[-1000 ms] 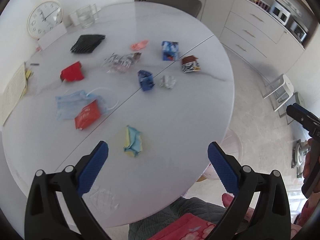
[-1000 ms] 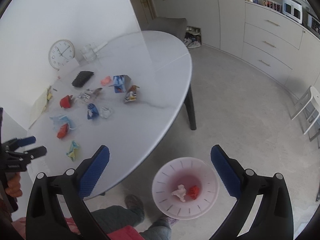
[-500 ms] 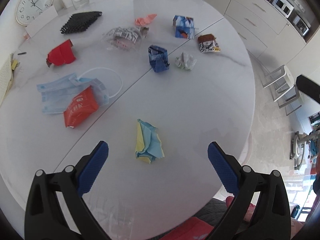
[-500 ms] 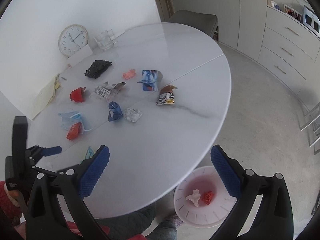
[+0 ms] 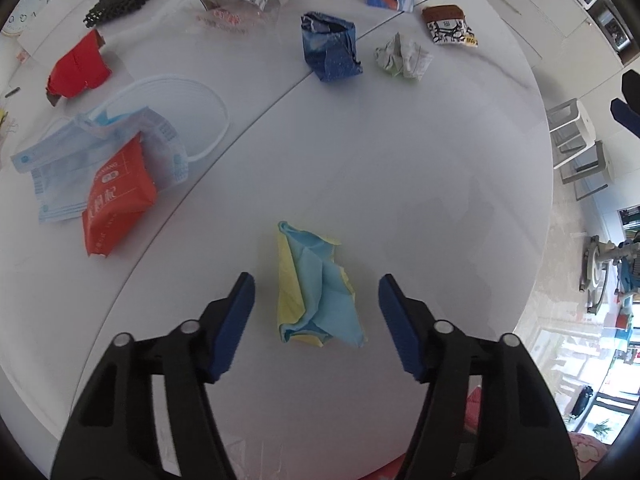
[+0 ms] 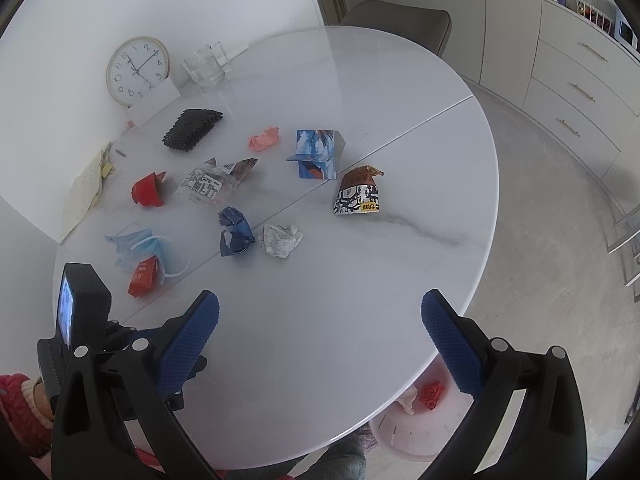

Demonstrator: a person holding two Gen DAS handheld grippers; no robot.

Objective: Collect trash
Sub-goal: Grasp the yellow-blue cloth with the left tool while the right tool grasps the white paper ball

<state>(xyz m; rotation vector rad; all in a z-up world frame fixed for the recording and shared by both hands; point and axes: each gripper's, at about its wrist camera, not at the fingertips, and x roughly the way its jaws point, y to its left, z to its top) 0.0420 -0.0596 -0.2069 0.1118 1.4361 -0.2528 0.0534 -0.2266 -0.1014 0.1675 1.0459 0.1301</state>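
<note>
A crumpled blue-and-yellow paper lies on the white round table, between the open jaws of my left gripper, which straddle it without touching. My right gripper is open and empty above the table's near edge. Other trash lies farther back: an orange packet on a blue face mask, a dark blue wrapper, a white crumpled paper, a red wrapper. A pink bin with scraps stands on the floor below the table edge.
A brown snack bag, a blue carton, a pink scrap, a clear printed bag and a black mat lie on the table. A clock and glass stand at the wall. A grey chair is behind.
My left gripper has moved forward and down over the blue-and-yellow paper, and its jaws have narrowed around it. My right gripper has swung from the bin toward the table.
</note>
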